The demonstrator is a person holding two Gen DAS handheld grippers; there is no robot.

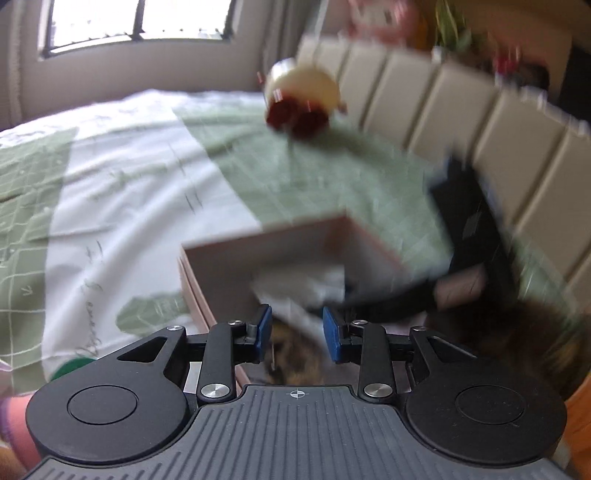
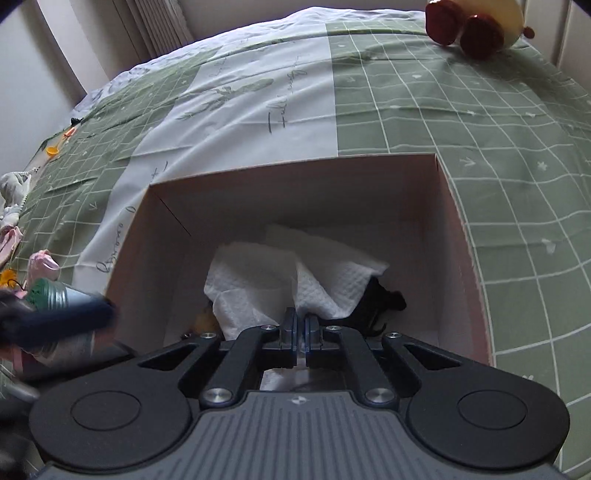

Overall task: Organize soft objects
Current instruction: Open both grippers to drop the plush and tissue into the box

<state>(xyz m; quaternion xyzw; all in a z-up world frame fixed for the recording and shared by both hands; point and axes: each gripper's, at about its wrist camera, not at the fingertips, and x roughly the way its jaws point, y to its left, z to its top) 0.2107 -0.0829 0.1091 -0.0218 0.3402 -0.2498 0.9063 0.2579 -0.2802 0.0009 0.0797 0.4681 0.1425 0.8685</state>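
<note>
I see the pink box [image 2: 295, 192] on the bed [image 2: 480, 129] holding a crumpled white paper towel [image 2: 258, 280] over something black [image 2: 380, 299]. My right hand-held gripper [image 2: 300, 328] is pressed together, pinching the towel inside the box. My left hand-held gripper [image 1: 295, 332] is spread above the box's edge, blurred.

Daylight is coming in through a window [image 1: 136, 18] with dark bars, set in a beige wall [image 1: 110, 62] beyond the bed. A green grid-patterned bedspread [image 2: 461, 122] with white panels carrying script and leaf prints is covering the bed. A cream padded headboard [image 1: 461, 107] with vertical channels is running along the right side, blurred. Pleated pale curtains [image 2: 159, 22] are hanging in the far corner.
</note>
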